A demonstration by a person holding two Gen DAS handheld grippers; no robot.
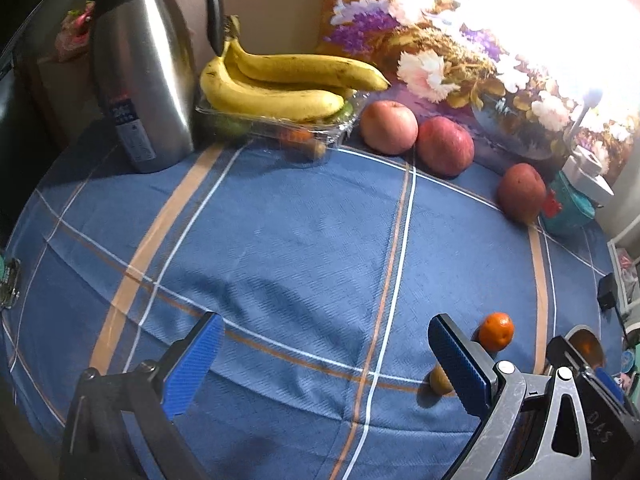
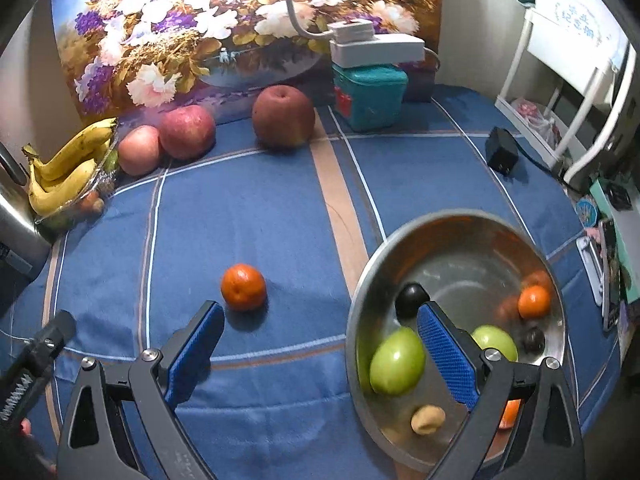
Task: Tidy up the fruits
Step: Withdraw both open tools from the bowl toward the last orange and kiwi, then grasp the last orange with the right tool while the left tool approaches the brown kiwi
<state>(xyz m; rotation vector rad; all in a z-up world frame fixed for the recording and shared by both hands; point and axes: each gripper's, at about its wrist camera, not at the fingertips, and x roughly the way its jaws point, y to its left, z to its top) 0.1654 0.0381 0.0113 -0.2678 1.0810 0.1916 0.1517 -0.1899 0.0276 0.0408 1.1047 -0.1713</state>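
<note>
left tongs (image 1: 324, 364) agape | tangerine (image 1: 496, 331) beside right pad

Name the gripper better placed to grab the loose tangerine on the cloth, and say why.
Right, probably. The tangerine lies just beyond the open right gripper, near its left finger, with the bowl beside it. From the left gripper it sits off to the right.

— The cloth (image 1: 280, 248) over the bench looked like matt woven fabric with a fine ribbed texture. And the jug?

— The kettle (image 1: 148, 80) was brushed metal with a soft sheen, its handle glossy black plastic. The bananas (image 1: 280, 84) lay on a clear, crinkled plastic tray (image 1: 224, 118).

— The bowl (image 2: 460, 232)?

— Polished metal, reflective inside. The green fruit (image 2: 396, 362) in it was smooth and glossy, the mandarin (image 2: 243, 287) finely dimpled. Each tool had ribbed blue pads (image 2: 198, 356) on dull grey metal arms.
</note>
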